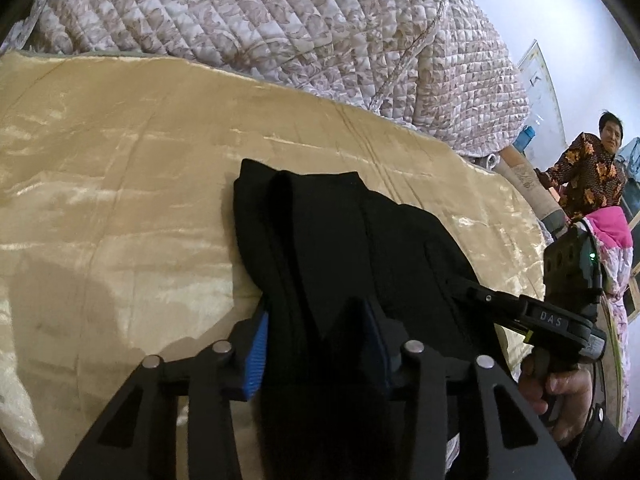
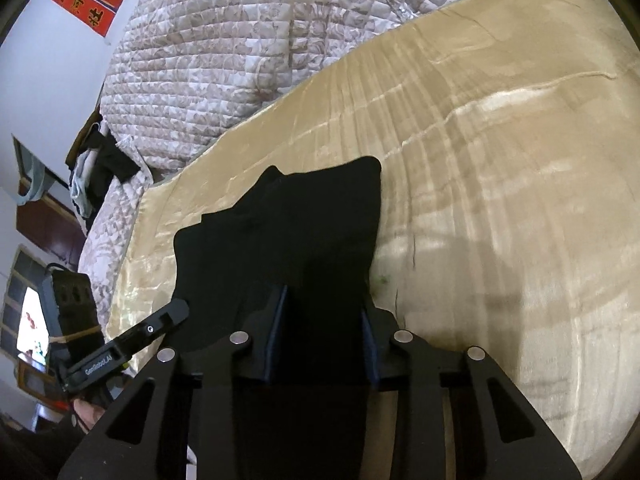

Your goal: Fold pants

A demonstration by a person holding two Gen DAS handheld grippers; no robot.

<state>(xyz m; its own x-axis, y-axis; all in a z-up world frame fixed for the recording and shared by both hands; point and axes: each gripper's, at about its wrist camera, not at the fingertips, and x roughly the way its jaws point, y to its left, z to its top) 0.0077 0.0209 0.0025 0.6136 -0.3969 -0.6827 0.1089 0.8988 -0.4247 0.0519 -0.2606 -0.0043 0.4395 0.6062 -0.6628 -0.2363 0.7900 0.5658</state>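
The black pants (image 1: 344, 240) lie bunched on a shiny beige bedspread (image 1: 120, 168). My left gripper (image 1: 318, 332) has its blue-padded fingers on either side of a thick fold of the pants and is shut on it. In the right wrist view the pants (image 2: 304, 232) stretch away from my right gripper (image 2: 324, 320), whose fingers also clamp black cloth. The right gripper shows in the left wrist view (image 1: 532, 312) at the right, its tips at the pants' edge. The left gripper shows in the right wrist view (image 2: 132, 340) at the lower left.
A quilted floral blanket (image 1: 300, 20) is heaped along the far side of the bed. A person in a patterned dark shirt (image 1: 588, 172) stands beyond the bed's right end. Dark clothes (image 2: 100, 168) lie by the blanket at the bed's left end.
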